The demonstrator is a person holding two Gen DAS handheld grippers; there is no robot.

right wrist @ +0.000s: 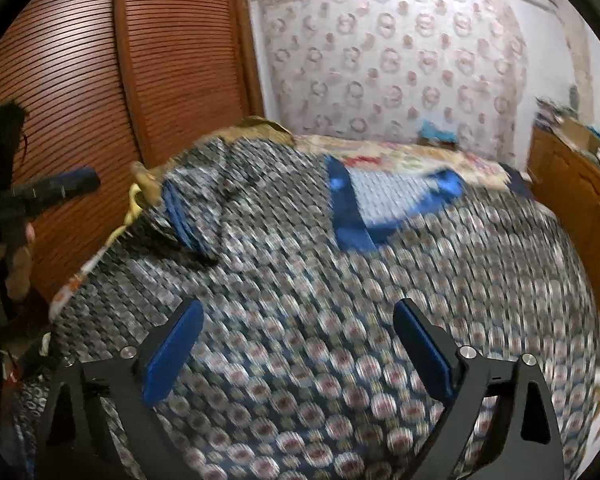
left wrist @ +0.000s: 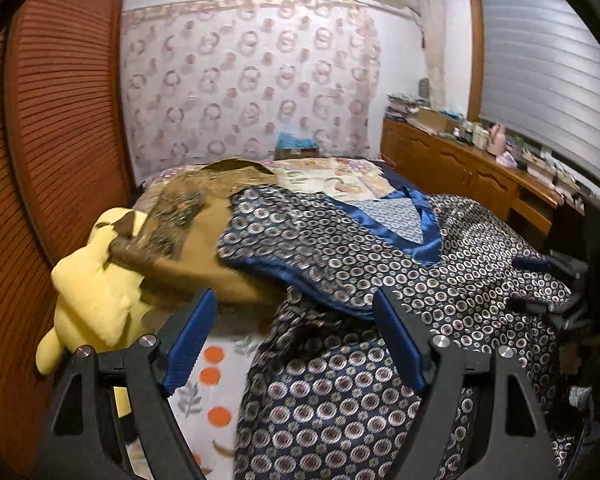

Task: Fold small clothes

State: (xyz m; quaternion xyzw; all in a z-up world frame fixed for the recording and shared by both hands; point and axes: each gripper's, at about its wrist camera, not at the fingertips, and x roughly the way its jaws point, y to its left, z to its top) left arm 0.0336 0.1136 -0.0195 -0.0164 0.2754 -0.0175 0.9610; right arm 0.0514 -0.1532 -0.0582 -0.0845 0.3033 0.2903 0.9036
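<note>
Patterned navy garment [left wrist: 380, 280] spread over the bed [left wrist: 332, 176], blue-trimmed neckline up. Left gripper [left wrist: 296, 336] wide apart, holding nothing, above its rumpled edge. Right gripper [right wrist: 300, 344] likewise spread wide, empty, over blurred fabric. Yellow plush toy [left wrist: 96, 296] at left.

Bed [left wrist: 332, 178] carries patterned garment [left wrist: 380, 264] (brown cloth [left wrist: 196, 248] beside).

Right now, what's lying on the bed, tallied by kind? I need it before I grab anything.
Patterned navy garment with blue satin trim: 1
Brown garment: 1
Yellow plush toy: 1
Total: 3
Both the left gripper and the right gripper are open, holding nothing.
</note>
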